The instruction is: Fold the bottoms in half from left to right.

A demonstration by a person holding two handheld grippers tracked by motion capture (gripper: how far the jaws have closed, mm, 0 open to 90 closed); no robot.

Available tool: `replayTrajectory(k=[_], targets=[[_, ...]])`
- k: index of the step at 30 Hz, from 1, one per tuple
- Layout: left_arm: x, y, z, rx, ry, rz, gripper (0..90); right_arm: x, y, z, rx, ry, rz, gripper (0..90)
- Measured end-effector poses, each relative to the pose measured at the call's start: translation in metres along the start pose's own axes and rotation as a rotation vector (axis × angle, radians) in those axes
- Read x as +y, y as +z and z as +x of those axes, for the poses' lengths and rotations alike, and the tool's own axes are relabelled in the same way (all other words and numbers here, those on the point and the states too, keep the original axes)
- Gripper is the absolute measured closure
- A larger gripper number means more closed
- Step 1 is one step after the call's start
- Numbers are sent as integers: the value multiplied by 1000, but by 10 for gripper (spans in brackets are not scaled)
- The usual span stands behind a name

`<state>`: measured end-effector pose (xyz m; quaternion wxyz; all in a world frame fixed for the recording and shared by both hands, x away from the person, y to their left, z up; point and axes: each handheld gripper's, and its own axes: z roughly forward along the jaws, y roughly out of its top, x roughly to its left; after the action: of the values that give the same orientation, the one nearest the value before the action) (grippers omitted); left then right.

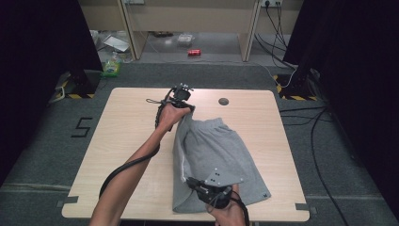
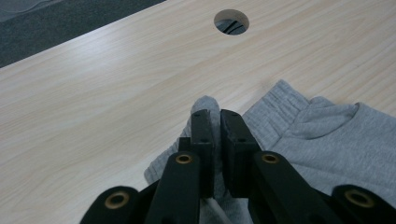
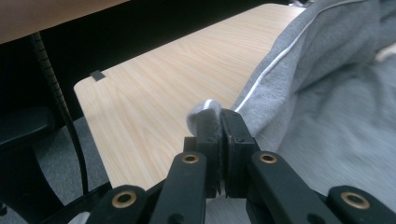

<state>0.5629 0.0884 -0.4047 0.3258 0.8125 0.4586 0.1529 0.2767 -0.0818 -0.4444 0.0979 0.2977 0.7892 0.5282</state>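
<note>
A: Shorts (image 1: 211, 155) are lying on the wooden tabletop (image 1: 127, 141), right of centre, grey, with the waistband toward the far edge near the cable hole (image 1: 224, 101).

B: And the grippers?

A: The left gripper (image 1: 185, 107) is pinching the far waistband corner; its fingers (image 2: 203, 140) are closing tight on a small tuft of cloth. The right gripper (image 1: 192, 182) is nipping the near hem by the piped seam, fingers (image 3: 208, 135) pressing together on fabric too.

B: Folding, probably?

A: Seemingly, the left edge is being carried over lengthwise. Both ends should be travelling at matching height and pace, keeping the edge taut, so the fold is landing straight rather than bunching.
</note>
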Motion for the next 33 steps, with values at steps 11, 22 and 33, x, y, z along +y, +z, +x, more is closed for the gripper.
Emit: replayTrajectory(k=[11, 22, 33], targets=[[19, 25, -39, -53, 4, -2, 838, -25, -44, -25, -83, 85, -35, 870], [34, 40, -73, -91, 14, -11, 836, -45, -80, -40, -162, 133, -68, 870], [31, 55, -77, -134, -35, -17, 588, -55, -84, -49, -180, 161, -43, 869]])
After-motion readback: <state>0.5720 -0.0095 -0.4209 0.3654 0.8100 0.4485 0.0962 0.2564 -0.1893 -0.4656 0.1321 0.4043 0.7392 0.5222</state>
